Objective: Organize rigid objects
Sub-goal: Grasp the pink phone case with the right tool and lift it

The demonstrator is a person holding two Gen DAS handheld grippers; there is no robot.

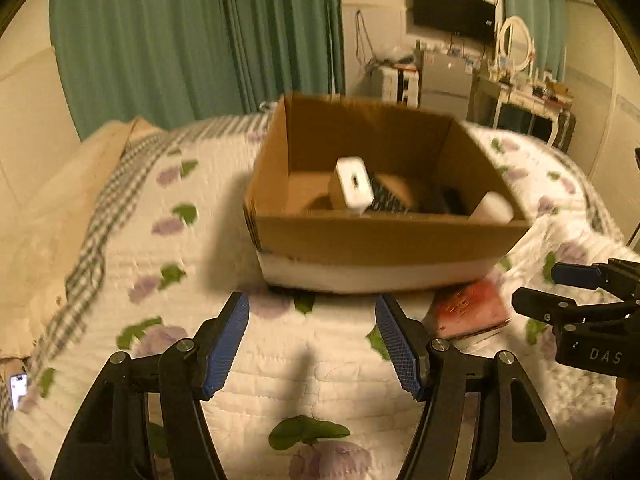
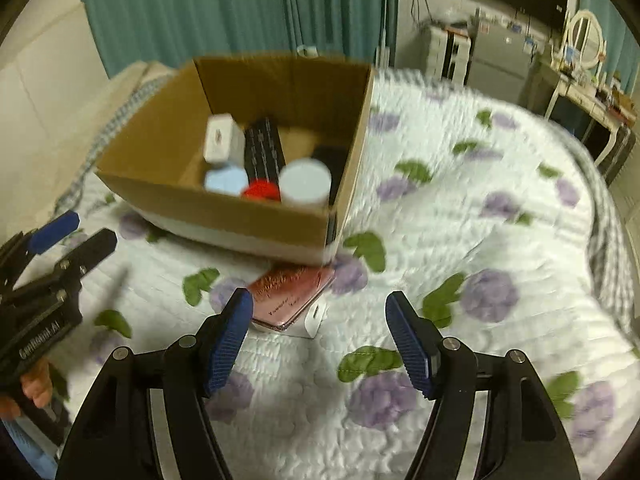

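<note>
An open cardboard box (image 1: 376,236) (image 2: 224,216) stands on the bed. Inside it are a white box (image 1: 354,186) (image 2: 220,138), a black ridged item (image 2: 262,150), a white round tub (image 2: 304,182), a red cap (image 2: 262,190) and a pale blue lid (image 2: 226,180). A pink-red flat box (image 1: 470,306) (image 2: 288,292) lies on the quilt by the box's near corner, with a small white item (image 2: 314,318) beside it. My left gripper (image 1: 312,340) is open and empty, short of the box. My right gripper (image 2: 320,336) is open and empty, just short of the pink box.
The bed has a white quilt with purple flowers (image 2: 460,240). Green curtains (image 1: 180,40) hang behind. A phone (image 1: 18,390) lies at the left edge. A fridge (image 1: 446,76), a dresser with a mirror (image 1: 516,44) and a wall TV (image 1: 452,10) stand at the far right.
</note>
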